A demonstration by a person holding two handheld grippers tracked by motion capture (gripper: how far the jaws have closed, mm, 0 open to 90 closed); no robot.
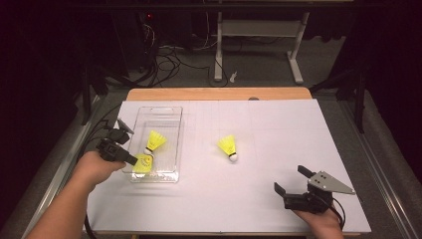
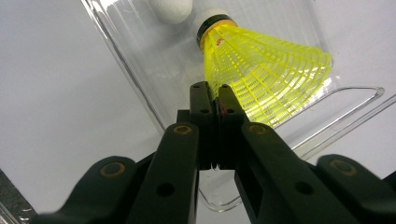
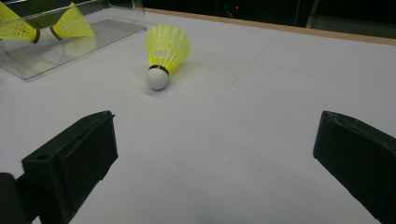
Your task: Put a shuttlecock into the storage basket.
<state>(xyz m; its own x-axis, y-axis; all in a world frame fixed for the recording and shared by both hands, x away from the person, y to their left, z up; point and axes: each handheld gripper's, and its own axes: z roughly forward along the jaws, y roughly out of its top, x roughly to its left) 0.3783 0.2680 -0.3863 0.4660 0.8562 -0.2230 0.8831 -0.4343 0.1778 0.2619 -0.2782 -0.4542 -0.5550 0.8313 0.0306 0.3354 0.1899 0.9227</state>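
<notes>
A yellow shuttlecock (image 2: 261, 70) is lying low in the clear plastic tray (image 1: 169, 112) at the left of the high view, its mesh skirt pinched at the edge between the closed jaws of the left gripper (image 2: 212, 95). In the left gripper view the skirt is fanning toward the upper right of the frame, and its black-banded cork is pointing to the top centre. The pads are hiding the thin strip of skirt they are clamping. Just above it, at the top edge, a white rounded cork of a second shuttlecock (image 1: 155, 141) is being cut off by the frame; the high view is showing that one sitting in the middle of the tray, skirt pointing to the upper right.

In the high view the left gripper is reaching over the tray's left wall, and the person's left hand (image 1: 94, 167) is covering much of its body.

A third shuttlecock (image 1: 228, 147) is resting on the white table (image 1: 278, 129) near the centre, cork toward the lower right, well apart from the tray.

At the lower right, the right gripper (image 1: 292, 179) is sitting just above the table with its jaws spread wide and nothing between them. The right hand (image 1: 323, 221) is being cut off by the bottom edge.
</notes>
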